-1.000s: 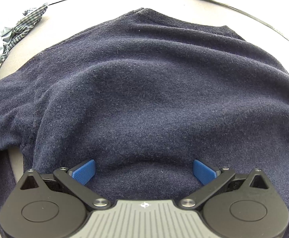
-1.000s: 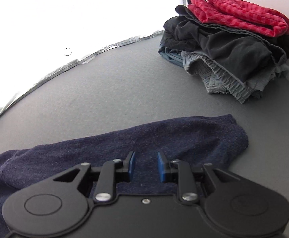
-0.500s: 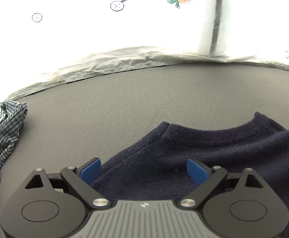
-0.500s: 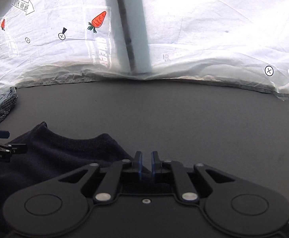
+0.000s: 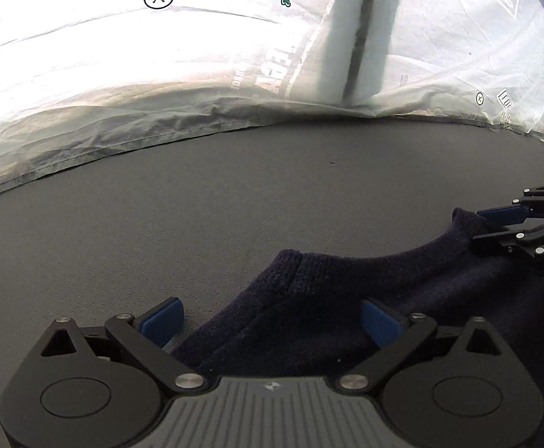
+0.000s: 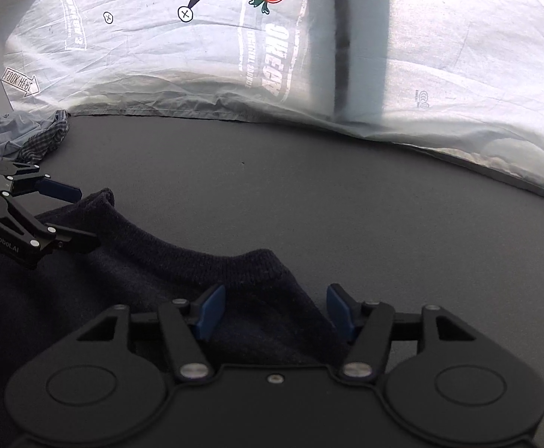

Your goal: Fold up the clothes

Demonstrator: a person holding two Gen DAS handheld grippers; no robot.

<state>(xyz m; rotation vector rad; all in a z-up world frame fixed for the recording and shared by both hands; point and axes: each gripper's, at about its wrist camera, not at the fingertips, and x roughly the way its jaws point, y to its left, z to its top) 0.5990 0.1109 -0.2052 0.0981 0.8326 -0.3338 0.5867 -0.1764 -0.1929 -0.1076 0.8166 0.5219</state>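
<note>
In the left wrist view, the left gripper (image 5: pixel 270 321) points down at a dark grey table (image 5: pixel 197 216), its blue pads wide apart and closing, with the shoulder edge of a navy knit sweater (image 5: pixel 309 298) lying between them but neither pad pressing on it. The sweater lies flat on the table, its ribbed neckline (image 5: pixel 376 261) curving away toward the right edge of the view, where the right gripper (image 5: pixel 510 224) reaches in at the far end of the collar. Behind the table hangs a pale sheet (image 5: pixel 234 56) printed with a carrot and small crossed circles. In the right wrist view, the right gripper (image 6: pixel 274 311) sits over the other shoulder of the sweater (image 6: pixel 160 261), its pads partly apart and opening, cloth between them but not gripped. The left gripper (image 6: pixel 74 216) shows at the left edge, beside the far collar point. A crumpled pile of checked and pale blue clothes (image 6: pixel 29 134) lies at the table's far left corner, well apart from the sweater. The step in hand appears to be taking hold of both shoulders beside the neckline; to do it well, each set of pads should probably close on the full thickness of knit just outside the ribbing, level with one another, so that the garment lifts evenly and does not skew
</note>
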